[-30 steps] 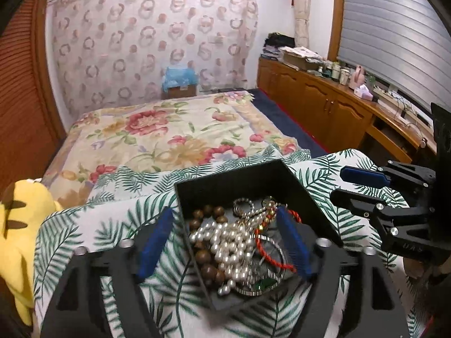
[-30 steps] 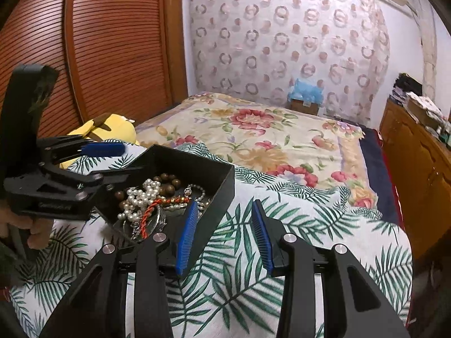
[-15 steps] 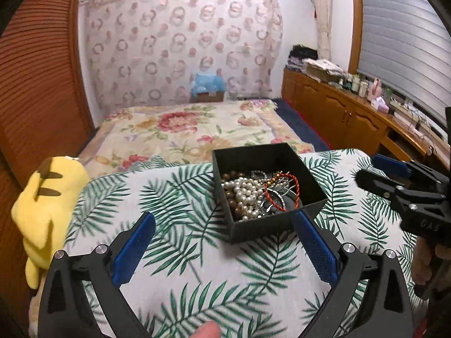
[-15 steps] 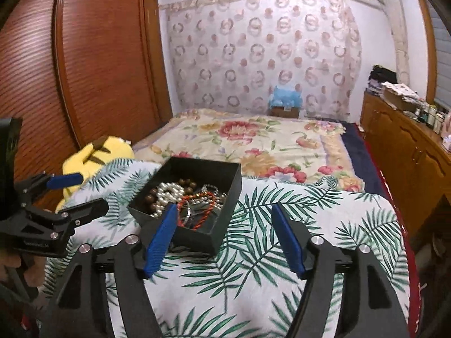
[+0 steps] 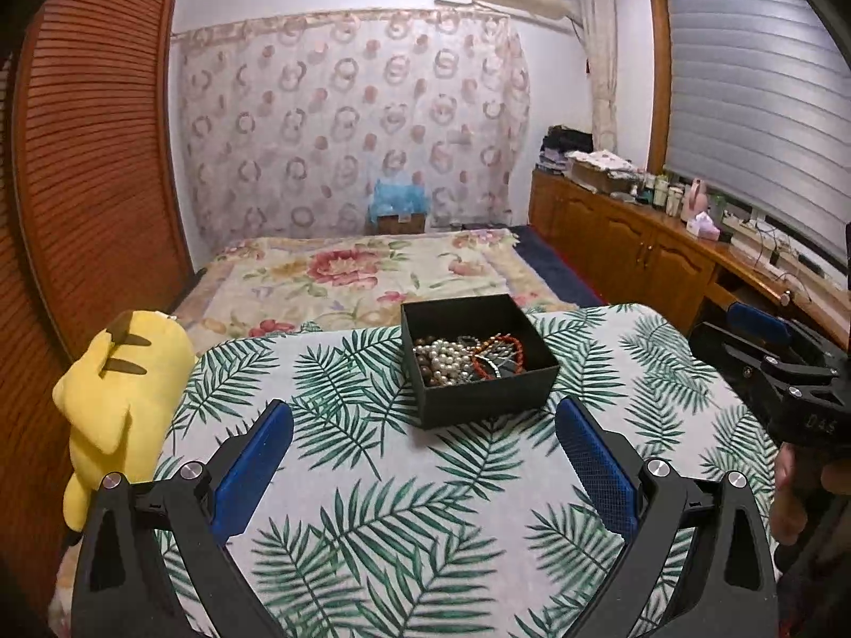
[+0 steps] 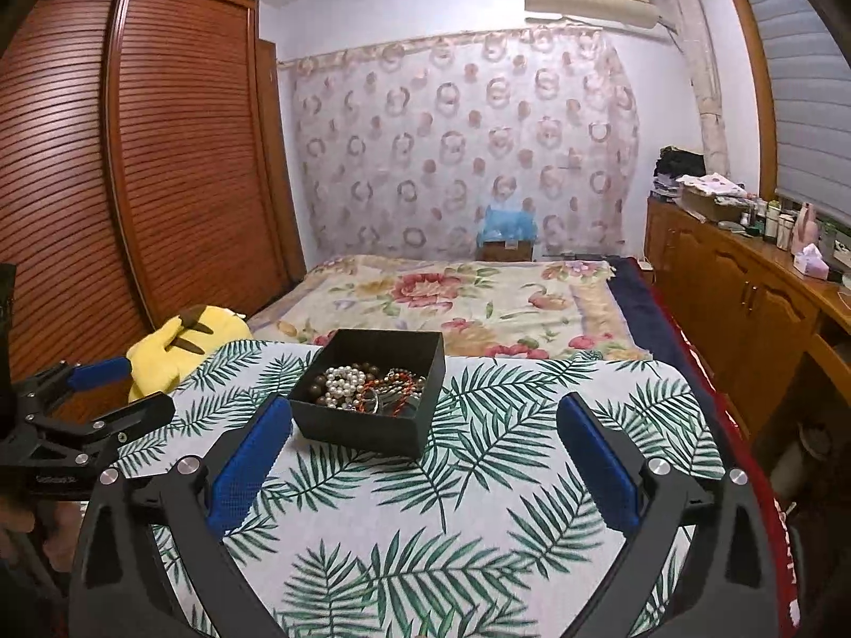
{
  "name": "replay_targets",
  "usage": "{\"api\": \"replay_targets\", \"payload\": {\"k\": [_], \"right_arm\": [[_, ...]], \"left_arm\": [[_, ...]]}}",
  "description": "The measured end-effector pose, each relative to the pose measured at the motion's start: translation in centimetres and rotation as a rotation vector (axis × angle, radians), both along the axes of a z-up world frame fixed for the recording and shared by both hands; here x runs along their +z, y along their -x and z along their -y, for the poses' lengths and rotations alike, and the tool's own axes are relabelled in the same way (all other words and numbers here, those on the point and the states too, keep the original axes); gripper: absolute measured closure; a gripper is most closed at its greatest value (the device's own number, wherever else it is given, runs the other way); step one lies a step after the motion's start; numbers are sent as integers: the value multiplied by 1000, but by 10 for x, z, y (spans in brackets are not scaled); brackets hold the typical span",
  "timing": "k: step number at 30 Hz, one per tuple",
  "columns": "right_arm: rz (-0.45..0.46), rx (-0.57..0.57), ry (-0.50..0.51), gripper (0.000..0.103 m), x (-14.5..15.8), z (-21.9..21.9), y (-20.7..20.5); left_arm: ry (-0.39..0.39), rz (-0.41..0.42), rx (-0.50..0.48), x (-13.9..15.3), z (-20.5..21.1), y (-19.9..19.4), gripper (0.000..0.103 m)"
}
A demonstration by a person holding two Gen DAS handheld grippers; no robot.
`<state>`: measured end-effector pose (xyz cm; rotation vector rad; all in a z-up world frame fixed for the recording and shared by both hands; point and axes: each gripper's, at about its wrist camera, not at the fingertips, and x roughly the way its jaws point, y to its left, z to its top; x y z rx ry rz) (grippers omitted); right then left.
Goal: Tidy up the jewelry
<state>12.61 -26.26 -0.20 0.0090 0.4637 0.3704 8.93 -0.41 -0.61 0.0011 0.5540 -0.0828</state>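
A black open box (image 5: 478, 399) (image 6: 367, 425) stands on the palm-leaf cloth (image 5: 372, 478). Inside it lies a tangle of jewelry: a white pearl string (image 5: 449, 359) (image 6: 340, 377), brown wooden beads and a red cord bracelet (image 5: 500, 345). My left gripper (image 5: 423, 420) is open, well short of the box, with nothing between its blue pads. My right gripper (image 6: 424, 406) is also back from the box, its jaws opening wide and empty. Each gripper shows in the other's view: the right gripper (image 5: 718, 325) at the right edge, the left gripper (image 6: 146, 385) at the left edge.
A yellow plush toy (image 5: 117, 399) (image 6: 181, 340) lies at the cloth's left edge. Behind the cloth stretches a bed with a floral blanket (image 5: 361, 271). A slatted wooden wardrobe (image 5: 80, 159) stands on the left and low wooden cabinets (image 5: 638, 250) on the right.
Both grippers have pulled back from the box and risen, so it now looks smaller and farther off. Both sets of jaws have spread wider.
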Motion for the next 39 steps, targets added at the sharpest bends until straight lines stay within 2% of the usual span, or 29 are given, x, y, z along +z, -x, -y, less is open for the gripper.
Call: {"api": "replay_targets", "payload": {"k": [11, 39], "right_arm": [[35, 7, 1, 2, 5, 2, 26], [32, 3, -5, 2, 2, -1, 27]], "left_arm": [[-7, 34, 21, 6, 4, 16, 8], [6, 42, 26, 5, 3, 19, 8]]}}
